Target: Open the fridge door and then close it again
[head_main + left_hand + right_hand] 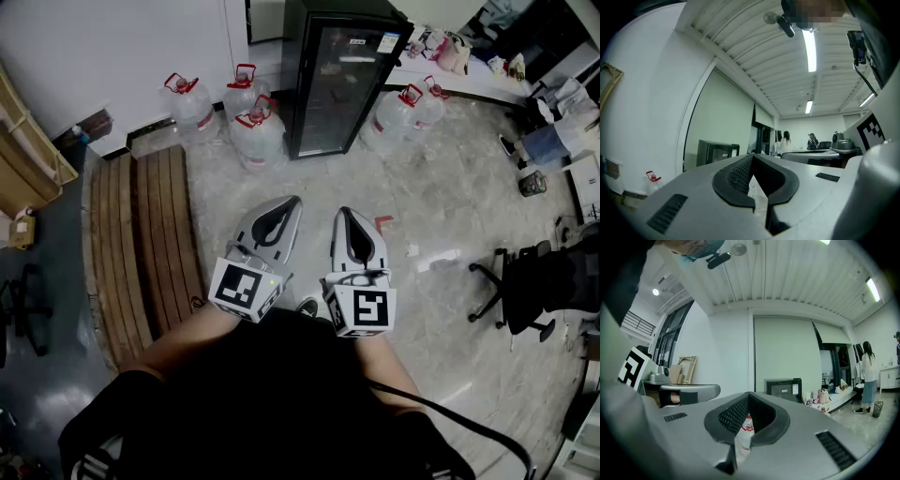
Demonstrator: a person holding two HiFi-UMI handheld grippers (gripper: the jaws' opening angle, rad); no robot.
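Observation:
A black fridge (pixel 336 82) with a glass door stands against the far wall, and its door is shut. It shows small in the left gripper view as the fridge (pixel 717 151) and in the right gripper view as the fridge (pixel 783 388). My left gripper (pixel 292 202) and right gripper (pixel 343 213) are held side by side low in front of me, well short of the fridge and pointing toward it. In both gripper views the left gripper (pixel 752 156) and right gripper (pixel 749 395) have their jaws meeting at the tips, shut on nothing.
Several large water jugs (pixel 257 137) with red caps flank the fridge on both sides. A wooden slatted pallet (pixel 141 239) lies at the left. A black office chair (pixel 525 281) stands at the right. Two people (pixel 786 140) stand far off by a counter.

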